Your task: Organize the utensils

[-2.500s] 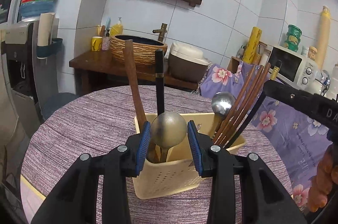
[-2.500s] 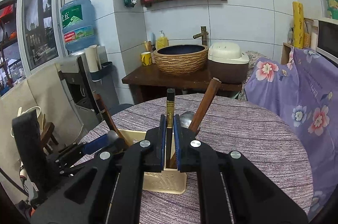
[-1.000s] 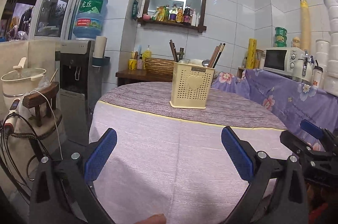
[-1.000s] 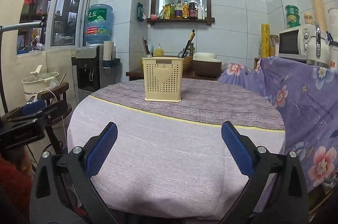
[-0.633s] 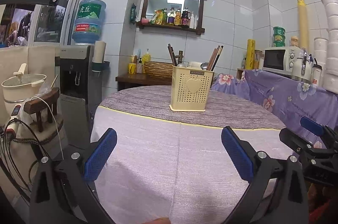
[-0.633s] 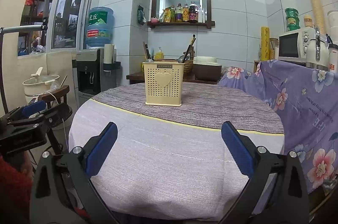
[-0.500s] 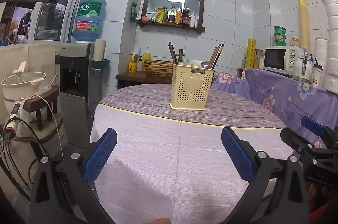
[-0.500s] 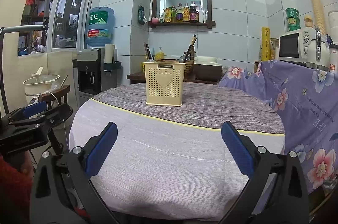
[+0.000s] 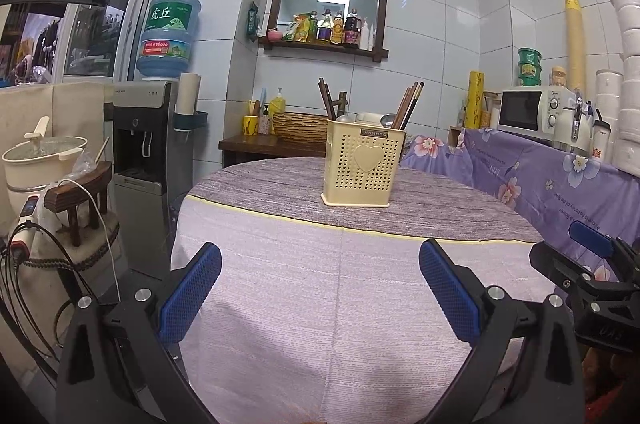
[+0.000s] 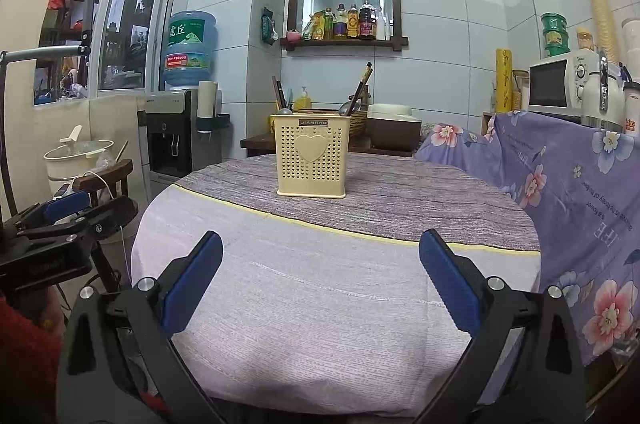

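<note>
A cream perforated utensil holder with a heart on its front stands upright in the middle of the round table. Wooden chopsticks, dark-handled utensils and spoon bowls stick up out of it. My left gripper hangs open below the table's near edge, far from the holder, with nothing between its blue pads. My right gripper is likewise open and empty, well back from the holder. Each gripper shows at the other view's edge.
A water dispenser and a stool with a pot stand left of the table. A purple floral cloth covers a counter on the right with a microwave. A wooden side table with a woven basin sits behind.
Since 2.5 s ago both grippers let go of utensils in the holder, opened wide and drew back low off the table's near edge. Over the last second they barely move.
</note>
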Tool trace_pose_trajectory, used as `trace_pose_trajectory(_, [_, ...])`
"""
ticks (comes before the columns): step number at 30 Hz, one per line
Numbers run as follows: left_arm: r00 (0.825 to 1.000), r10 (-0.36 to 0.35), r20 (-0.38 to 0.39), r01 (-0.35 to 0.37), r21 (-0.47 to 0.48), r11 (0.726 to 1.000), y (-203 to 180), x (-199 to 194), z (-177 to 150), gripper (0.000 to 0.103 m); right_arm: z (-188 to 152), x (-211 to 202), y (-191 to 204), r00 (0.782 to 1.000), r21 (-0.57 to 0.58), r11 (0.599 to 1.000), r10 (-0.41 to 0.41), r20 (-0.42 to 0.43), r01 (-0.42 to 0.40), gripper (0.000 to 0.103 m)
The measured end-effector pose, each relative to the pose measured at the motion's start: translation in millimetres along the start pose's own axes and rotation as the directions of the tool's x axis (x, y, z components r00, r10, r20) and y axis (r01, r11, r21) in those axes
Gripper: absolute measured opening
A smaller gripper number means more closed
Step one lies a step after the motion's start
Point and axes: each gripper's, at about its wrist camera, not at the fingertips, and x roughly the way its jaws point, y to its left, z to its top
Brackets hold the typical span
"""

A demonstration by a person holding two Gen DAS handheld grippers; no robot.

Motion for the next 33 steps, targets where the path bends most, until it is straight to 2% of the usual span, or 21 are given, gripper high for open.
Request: trace_pose_trajectory(33, [1.0,0.004,-0.005,-0.004,-0.009,1.0,3.1,1.3,-2.0,0.098,-5.3,4.7,0.1,1.0,-0.001,1.0,-0.002,-0.014,0.002,0.097])
